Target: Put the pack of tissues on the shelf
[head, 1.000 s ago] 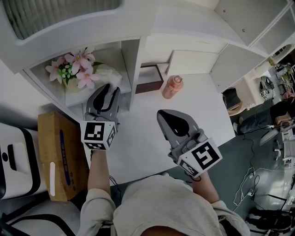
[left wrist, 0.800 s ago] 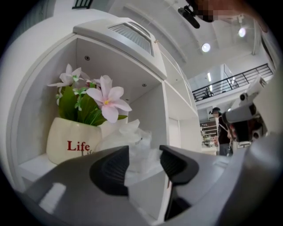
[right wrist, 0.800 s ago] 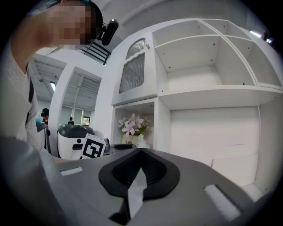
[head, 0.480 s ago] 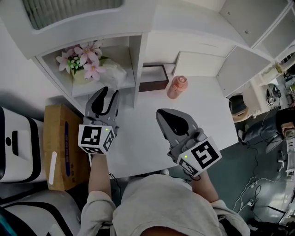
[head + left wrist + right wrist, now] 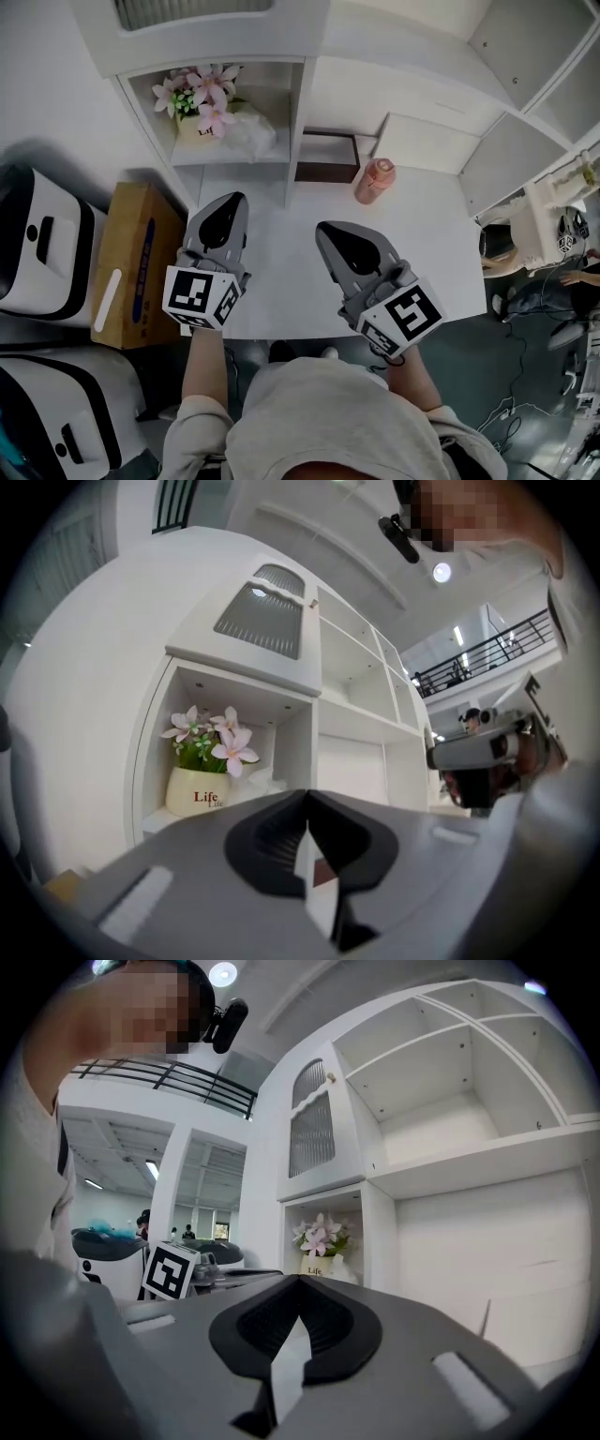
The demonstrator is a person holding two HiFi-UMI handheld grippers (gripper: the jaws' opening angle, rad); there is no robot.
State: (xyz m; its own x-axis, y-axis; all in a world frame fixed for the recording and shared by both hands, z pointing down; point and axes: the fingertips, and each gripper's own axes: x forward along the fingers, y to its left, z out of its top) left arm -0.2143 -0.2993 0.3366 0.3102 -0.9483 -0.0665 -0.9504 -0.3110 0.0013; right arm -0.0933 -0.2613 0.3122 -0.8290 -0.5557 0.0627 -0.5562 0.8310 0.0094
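Above white table (image 5: 281,281): left gripper (image 5: 230,201) level, jaws just closed, empty; right gripper (image 5: 330,232) level, closed, empty.

Head view looks steeply down — both gripper views face level (close in), sharing the flowers (image 5: 202,89).

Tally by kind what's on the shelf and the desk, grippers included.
Grippers: 2, the left gripper, jaws just closed on nothing, and the right gripper
Potted flowers: 1
Pack of tissues: 1
Pink bottle: 1
Brown box: 1
Total: 6
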